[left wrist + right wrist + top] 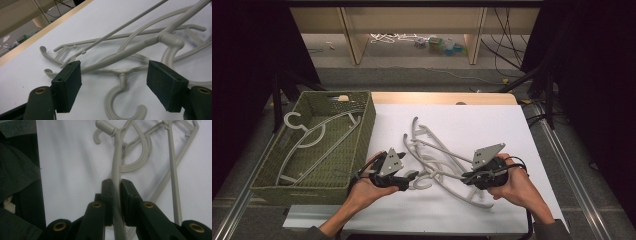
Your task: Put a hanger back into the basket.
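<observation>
The right gripper (116, 195) is clamped on a hanger (115, 167) arm. The left gripper (113, 85), jaws apart around nothing, faces the tangled pile (437, 160) lying between the two. One hanger (319, 142) already lies in the basket (364, 130) beyond the left gripper; the pile is left.

Grey hangers (439, 160); green woven basket (362, 135); white table (482, 120); black grippers.

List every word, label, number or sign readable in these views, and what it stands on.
None: the grey hangers, the green basket, the white table sheet and both grippers carry no readable text.
The small items on the floor beyond are too blurred to read.
</observation>
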`<state>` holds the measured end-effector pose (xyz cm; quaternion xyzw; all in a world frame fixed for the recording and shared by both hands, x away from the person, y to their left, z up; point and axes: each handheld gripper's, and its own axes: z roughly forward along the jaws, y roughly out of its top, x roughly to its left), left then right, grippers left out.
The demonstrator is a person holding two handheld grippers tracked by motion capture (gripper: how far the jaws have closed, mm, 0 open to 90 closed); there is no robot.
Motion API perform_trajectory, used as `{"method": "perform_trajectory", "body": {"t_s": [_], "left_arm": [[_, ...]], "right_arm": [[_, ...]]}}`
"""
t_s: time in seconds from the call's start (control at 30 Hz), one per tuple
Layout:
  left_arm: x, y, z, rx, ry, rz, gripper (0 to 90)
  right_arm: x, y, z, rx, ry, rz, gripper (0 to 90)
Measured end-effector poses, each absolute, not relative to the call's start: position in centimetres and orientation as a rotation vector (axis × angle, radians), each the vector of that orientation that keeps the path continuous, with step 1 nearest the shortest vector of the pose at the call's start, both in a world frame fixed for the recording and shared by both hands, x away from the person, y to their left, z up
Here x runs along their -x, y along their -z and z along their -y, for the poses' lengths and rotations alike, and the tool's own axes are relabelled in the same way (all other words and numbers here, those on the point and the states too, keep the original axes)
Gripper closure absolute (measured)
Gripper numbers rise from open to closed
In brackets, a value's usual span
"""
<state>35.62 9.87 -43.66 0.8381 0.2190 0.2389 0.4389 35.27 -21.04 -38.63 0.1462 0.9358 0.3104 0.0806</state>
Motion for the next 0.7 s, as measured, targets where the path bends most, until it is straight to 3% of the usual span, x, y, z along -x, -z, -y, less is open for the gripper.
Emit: {"method": "perform_trajectory", "body": {"t_s": [0.7], "left_arm": [[-38.3, 44.7, -8.4, -2.164, -0.59, -0.356, 37.1]], "right_arm": [[-34.8, 37.2, 21.8, -0.389, -0.992, -2.799, 81.8]]}}
